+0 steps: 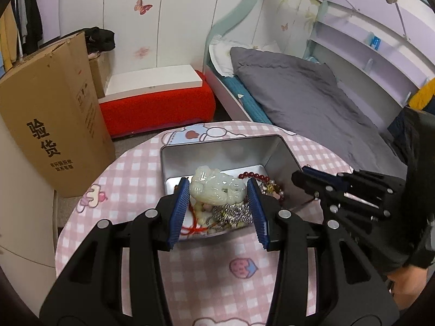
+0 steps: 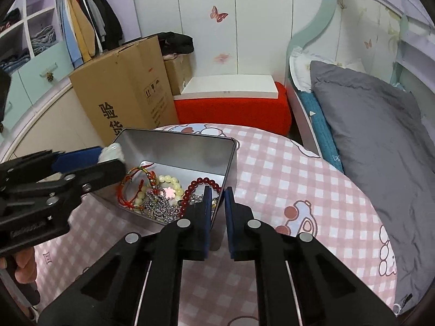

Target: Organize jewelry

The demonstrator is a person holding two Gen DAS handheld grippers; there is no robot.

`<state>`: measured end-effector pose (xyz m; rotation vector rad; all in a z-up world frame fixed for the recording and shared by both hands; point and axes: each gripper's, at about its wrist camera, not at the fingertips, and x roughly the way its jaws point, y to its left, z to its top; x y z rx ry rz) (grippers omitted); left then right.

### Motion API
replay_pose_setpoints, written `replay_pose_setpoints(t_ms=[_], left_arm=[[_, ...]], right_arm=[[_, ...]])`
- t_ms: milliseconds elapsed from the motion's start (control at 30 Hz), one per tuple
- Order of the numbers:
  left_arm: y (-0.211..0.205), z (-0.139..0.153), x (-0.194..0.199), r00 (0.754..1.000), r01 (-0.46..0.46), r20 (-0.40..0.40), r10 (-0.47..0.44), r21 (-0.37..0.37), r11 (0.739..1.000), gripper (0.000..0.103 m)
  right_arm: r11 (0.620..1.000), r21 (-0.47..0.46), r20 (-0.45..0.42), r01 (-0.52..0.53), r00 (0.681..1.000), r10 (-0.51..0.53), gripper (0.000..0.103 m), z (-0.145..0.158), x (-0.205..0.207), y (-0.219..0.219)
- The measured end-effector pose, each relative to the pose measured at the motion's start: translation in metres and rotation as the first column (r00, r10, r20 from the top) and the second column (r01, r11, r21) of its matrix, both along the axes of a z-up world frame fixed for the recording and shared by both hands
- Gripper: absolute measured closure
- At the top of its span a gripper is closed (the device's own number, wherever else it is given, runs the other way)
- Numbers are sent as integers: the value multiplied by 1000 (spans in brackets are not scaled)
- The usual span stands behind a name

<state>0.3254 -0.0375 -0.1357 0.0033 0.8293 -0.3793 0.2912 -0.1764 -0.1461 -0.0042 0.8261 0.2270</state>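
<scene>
The left gripper (image 1: pixel 218 206) clamps a pale jade carving (image 1: pixel 214 188), long axis crosswise between its fingers, above the metal tin (image 1: pixel 217 149). Only the right wrist view shows the right gripper (image 2: pixel 217 206) pinched on the tin's near wall, and red cord bracelets (image 2: pixel 130 187) inside

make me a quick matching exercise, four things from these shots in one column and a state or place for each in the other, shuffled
Things:
1. white carved pendant
2. metal tin
3. dark red bead bracelet
4. cardboard box

States or places:
a. on the floor beside the table
b. gripped in the left gripper
c. lying inside the tin
d. wall pinched by the right gripper

Pairs: 1-b, 2-d, 3-c, 4-a
</scene>
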Motion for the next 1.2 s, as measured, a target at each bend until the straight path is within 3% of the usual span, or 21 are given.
replay_pose_setpoints(t_ms=[267, 400, 533, 700, 733, 800, 833, 1200], left_arm=[[-6, -12, 17, 999, -9, -45, 9, 5, 1000, 58], [-4, -12, 16, 999, -9, -42, 8, -20, 1000, 37], [0, -3, 10, 1000, -12, -23, 11, -32, 999, 36], [14, 21, -23, 998, -48, 38, 49, -32, 998, 30], [17, 30, -37, 996, -59, 71, 61, -26, 998, 26], [25, 42, -63, 989, -85, 116, 87, -27, 996, 23], [28, 47, -72, 987, -94, 131, 97, -28, 995, 21], [49, 85, -194, 944, -183, 276, 179, -11, 983, 12]], right_arm=[[1000, -12, 4, 1, 1000, -1, 95, -1, -1, 4], [1000, -10, 1, 2, 1000, -2, 95, -1, 0, 3], [1000, 20, -3, 4, 1000, -4, 94, 1, -5, 0], [998, 58, 58, 5, 998, -8, 92, 23, -32, -7], [998, 65, 75, 2, 997, -7, 90, 29, -42, -9], [997, 73, 103, 6, 995, -13, 71, 40, -60, -10], [997, 78, 123, 5, 992, -15, 67, 46, -72, -11], [999, 39, 262, 11, 965, -21, 39, 93, -184, -1]])
